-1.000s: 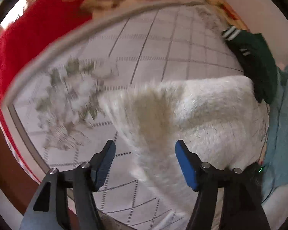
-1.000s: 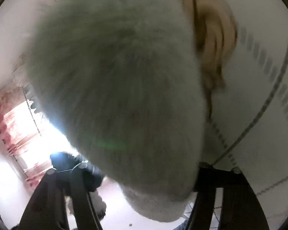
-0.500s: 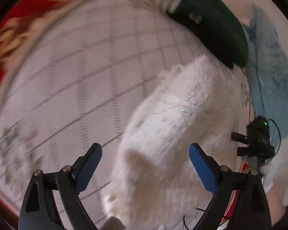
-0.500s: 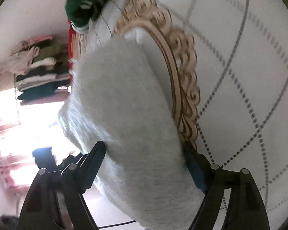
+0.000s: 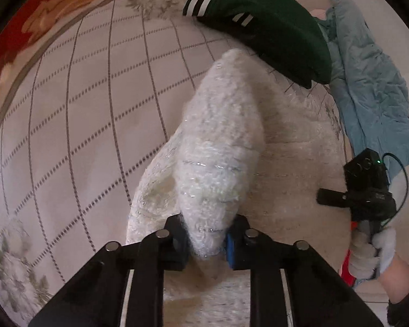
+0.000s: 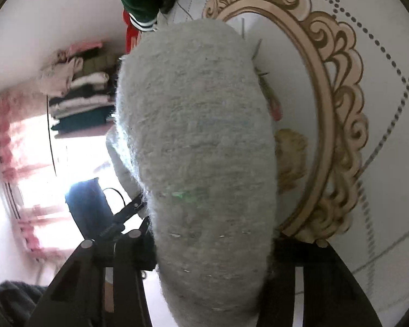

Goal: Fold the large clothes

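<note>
Fluff everywhere — a big white fuzzy sweater [image 5: 220,147] lies on a quilted bed cover [image 5: 81,125] with a grid of dotted lines. The left tongs [image 5: 207,241] are squeezing in on a bunched-up fold of the sweater, and the blue pads press the fluff from both sides. The fold stands up in a hump that runs away from the tongs toward a dark green garment [image 5: 264,24] with white stripes on its cuff. Right beside the green one lies a light blue cloth [image 5: 368,81], all crumpled.

The right tongs [image 6: 212,248] are closing too, and a thick part of the same sweater [image 6: 199,141] fills the gap between them and touches both sides. From the left side you can see the gloved right hand [image 5: 368,253] holding its tool at the sweater's far edge.

No box or basket shows — only a shelf [image 6: 79,95] far off with folded clothes piled on it.
</note>
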A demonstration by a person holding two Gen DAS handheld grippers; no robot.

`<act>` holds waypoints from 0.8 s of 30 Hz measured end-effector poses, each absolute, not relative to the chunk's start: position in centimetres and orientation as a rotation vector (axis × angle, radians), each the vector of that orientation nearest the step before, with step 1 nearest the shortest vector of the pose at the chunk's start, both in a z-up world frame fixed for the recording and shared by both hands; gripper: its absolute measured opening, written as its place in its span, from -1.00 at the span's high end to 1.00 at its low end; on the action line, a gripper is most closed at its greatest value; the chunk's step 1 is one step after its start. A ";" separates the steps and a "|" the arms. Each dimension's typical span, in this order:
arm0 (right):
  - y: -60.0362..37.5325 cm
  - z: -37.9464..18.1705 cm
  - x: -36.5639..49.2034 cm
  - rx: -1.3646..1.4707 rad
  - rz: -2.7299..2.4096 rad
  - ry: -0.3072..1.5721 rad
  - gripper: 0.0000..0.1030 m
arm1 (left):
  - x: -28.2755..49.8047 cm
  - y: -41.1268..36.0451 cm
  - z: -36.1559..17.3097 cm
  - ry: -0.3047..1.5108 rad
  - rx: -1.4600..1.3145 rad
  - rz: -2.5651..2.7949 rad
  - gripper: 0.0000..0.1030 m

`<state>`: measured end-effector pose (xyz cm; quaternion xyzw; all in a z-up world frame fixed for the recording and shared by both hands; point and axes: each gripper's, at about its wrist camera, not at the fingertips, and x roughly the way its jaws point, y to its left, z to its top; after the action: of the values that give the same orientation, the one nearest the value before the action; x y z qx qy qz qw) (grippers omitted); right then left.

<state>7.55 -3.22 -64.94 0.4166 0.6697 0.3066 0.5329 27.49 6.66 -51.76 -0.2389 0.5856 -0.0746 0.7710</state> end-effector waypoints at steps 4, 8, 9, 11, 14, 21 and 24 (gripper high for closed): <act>-3.1 -62.2 7.3 1.085 0.747 1.561 0.10 | 28.7 7.7 -49.8 1.238 -0.517 -0.169 0.69; -2.1 -58.3 8.9 1.101 0.777 1.498 0.11 | 30.6 9.3 -46.2 1.174 -0.520 -0.174 0.69; -1.7 -57.6 9.3 1.097 0.783 1.483 0.11 | 31.0 9.6 -45.0 1.156 -0.517 -0.173 0.69; -1.5 -55.6 10.5 1.100 0.799 1.453 0.11 | 32.0 10.1 -43.2 1.126 -0.503 -0.172 0.69; -0.7 -52.4 13.5 1.089 0.821 1.412 0.11 | 34.2 11.0 -39.5 1.082 -0.485 -0.170 0.69; 0.1 -45.3 23.4 1.104 0.900 1.313 0.11 | 42.4 12.8 -32.1 1.002 -0.418 -0.159 0.69; 0.8 -42.7 28.7 1.125 0.934 1.262 0.11 | 47.1 13.4 -29.8 0.954 -0.408 -0.159 0.69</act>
<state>28.72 0.81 -42.73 0.4790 0.5375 0.3978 0.5687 47.08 13.41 -29.83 -0.1947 0.4555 -0.0759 0.8653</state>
